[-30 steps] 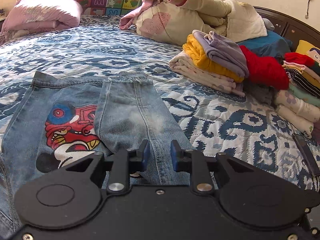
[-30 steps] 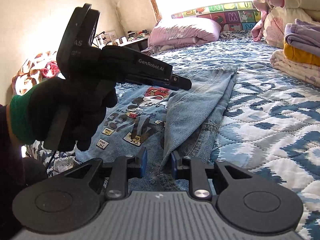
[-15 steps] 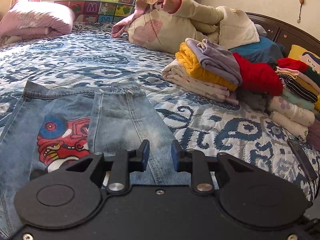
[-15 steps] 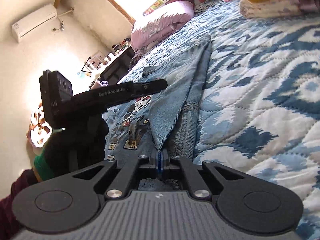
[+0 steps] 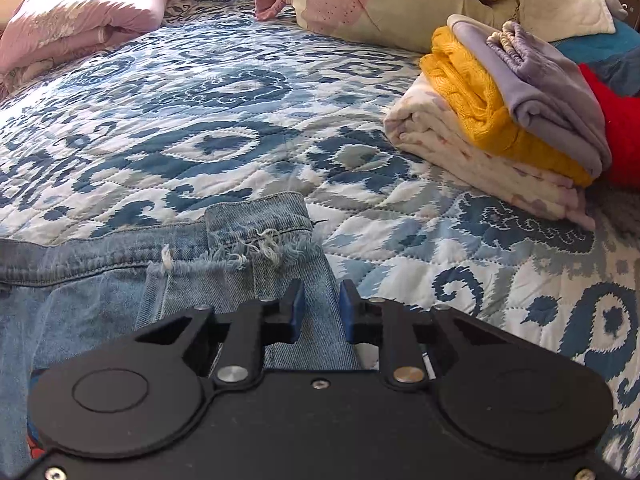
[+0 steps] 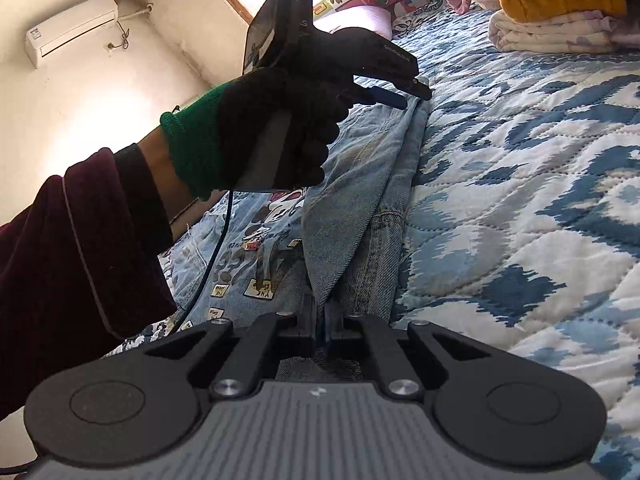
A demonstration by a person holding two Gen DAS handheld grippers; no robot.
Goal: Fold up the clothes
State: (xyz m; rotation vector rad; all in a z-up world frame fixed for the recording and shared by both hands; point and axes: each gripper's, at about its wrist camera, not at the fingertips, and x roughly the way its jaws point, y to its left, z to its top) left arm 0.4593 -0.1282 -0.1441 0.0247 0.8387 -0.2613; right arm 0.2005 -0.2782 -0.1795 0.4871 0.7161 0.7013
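The right gripper (image 6: 320,326) had its jaws pinched together on a fold of the denim jacket (image 6: 352,208) at its near end, while the left gripper (image 5: 320,314) hovered with jaws parted over the folded sleeve near its frayed cuff (image 5: 260,246), holding nothing.

The biggest risk, I judged, was the stiff denim slipping from that narrow pinch if pulled hard, undoing the fold. A lesser one: the left jaws closing on one layer only, though the cuff's layers were hard to tell apart.

The jacket lay flat on the blue patterned quilt (image 5: 224,112), light-washed, cartoon print showing, one sleeve folded inward.
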